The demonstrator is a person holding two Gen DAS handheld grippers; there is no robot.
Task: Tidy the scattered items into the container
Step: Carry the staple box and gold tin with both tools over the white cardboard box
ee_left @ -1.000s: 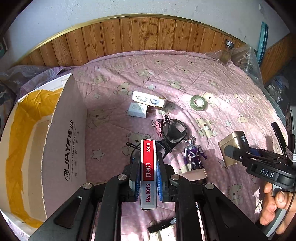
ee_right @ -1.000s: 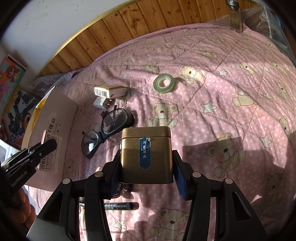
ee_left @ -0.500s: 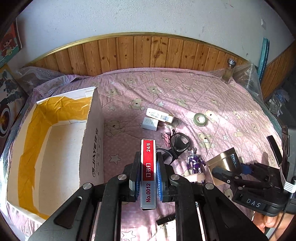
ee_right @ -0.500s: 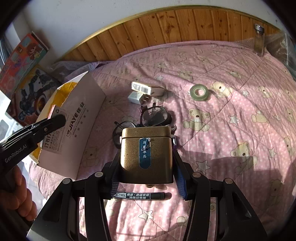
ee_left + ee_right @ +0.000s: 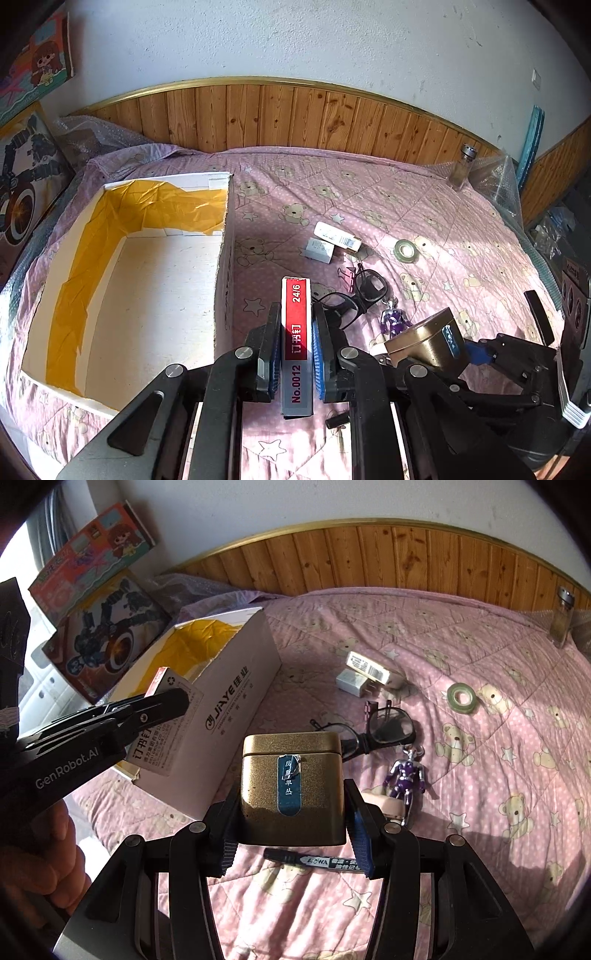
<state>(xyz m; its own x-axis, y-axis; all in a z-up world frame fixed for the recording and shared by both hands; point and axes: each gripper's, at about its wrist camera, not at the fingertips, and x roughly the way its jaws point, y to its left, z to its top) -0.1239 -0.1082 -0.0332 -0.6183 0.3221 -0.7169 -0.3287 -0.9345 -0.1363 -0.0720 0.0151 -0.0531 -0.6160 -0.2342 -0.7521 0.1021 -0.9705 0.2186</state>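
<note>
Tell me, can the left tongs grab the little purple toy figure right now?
Probably not. The left tongs are shut on the red-and-grey staple box, so they have no free grip. The purple toy figure itself lies uncovered on the pink bear-print quilt.

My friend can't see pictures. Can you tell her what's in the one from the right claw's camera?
The right claw holds a gold tin above a pink teddy-bear quilt. To its left sits an open white cardboard box; glasses, a purple toy figure, a tape roll and a marker lie scattered on the quilt.

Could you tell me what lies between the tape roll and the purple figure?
Only bare quilt between the tape roll and figure, seen in the right wrist view.
</note>
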